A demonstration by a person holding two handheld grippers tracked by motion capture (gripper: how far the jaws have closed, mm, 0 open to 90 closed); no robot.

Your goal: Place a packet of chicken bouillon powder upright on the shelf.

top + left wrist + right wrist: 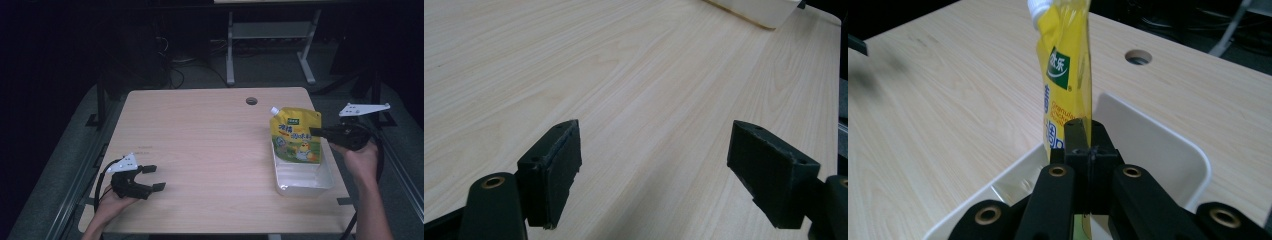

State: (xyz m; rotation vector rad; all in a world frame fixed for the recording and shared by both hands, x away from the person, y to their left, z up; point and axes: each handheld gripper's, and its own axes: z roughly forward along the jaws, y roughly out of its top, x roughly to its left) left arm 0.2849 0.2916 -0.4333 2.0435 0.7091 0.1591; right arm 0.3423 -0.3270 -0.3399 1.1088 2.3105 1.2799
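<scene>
**Pouch gripped above the tray, left gripper idle**

Dark surroundings frame a pale wooden table (200, 150) that fills the middle of the high view, with a round cable hole (251, 101) near its far edge and metal desk legs (230, 47) in the gloom at the upper centre of the frame.

At the right of the high view, the right gripper (320, 131) is clenched on the edge of a yellow spouted pouch (295, 135), holding it upright. The pouch's white cap (274, 110) points toward the upper left, and its lower end sits inside a white plastic tray (327, 182) that rests near the table's right edge. In the right gripper view, the 2 black jaws meet in the lower centre of the frame around the thin yellow pouch (1065, 75), which rises edge-on toward the top, cap (1037, 9) uppermost; the tray (1168, 145) spreads beneath and behind it, and the cable hole (1138, 56) lies at the upper right.

At the lower left of the high view, the left gripper (154, 178) rests low over the table near its front edge, held by a hand (112, 202), jaws spread apart and gripping nothing. The left gripper view shows its 2 jaws wide apart above bare wood grain, with a corner of the tray (759, 10) at the top right of the frame.
</scene>
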